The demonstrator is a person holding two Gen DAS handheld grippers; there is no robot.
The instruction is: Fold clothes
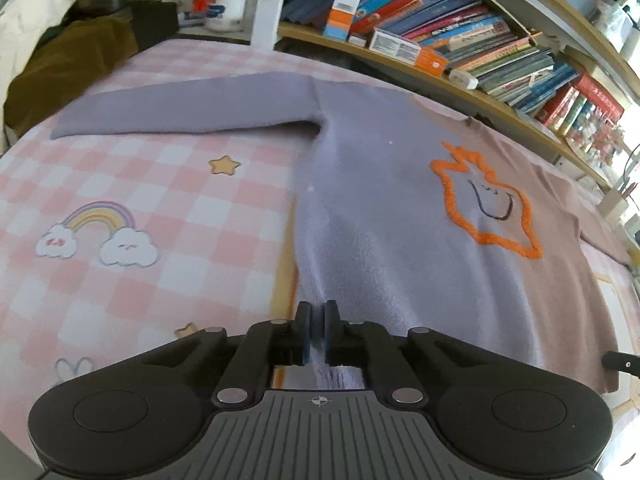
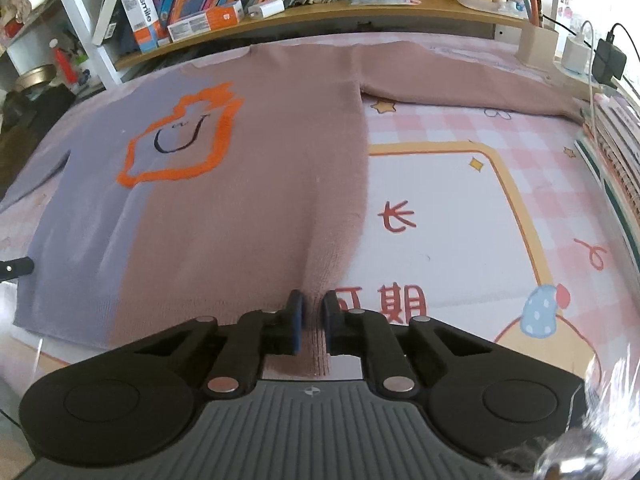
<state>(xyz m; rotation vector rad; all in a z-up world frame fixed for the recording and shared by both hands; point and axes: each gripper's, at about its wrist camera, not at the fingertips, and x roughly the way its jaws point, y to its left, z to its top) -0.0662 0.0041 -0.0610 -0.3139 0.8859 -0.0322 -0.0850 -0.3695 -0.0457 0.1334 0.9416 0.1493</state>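
Note:
A two-tone sweater [image 1: 384, 200] lies flat on the bed, lilac on one half and brown on the other, with an orange outlined figure [image 1: 486, 204] on its chest. Both sleeves are spread out sideways: the lilac sleeve [image 1: 188, 108] and the brown sleeve [image 2: 472, 80]. My left gripper [image 1: 318, 320] is shut on the lilac hem near the sweater's side edge, with a ridge of fabric pinched between the pads. My right gripper [image 2: 313, 312] is shut on the brown hem [image 2: 312, 352] near the opposite side edge. The same orange figure [image 2: 180, 140] shows in the right wrist view.
A pink checked bed cover [image 1: 140, 208] with cartoon prints lies under the sweater. A wooden shelf of books [image 1: 460, 36] runs along the far side. Dark clothes [image 1: 68, 60] are piled at the far left corner. Chargers and a cable [image 2: 592, 60] sit at the far right.

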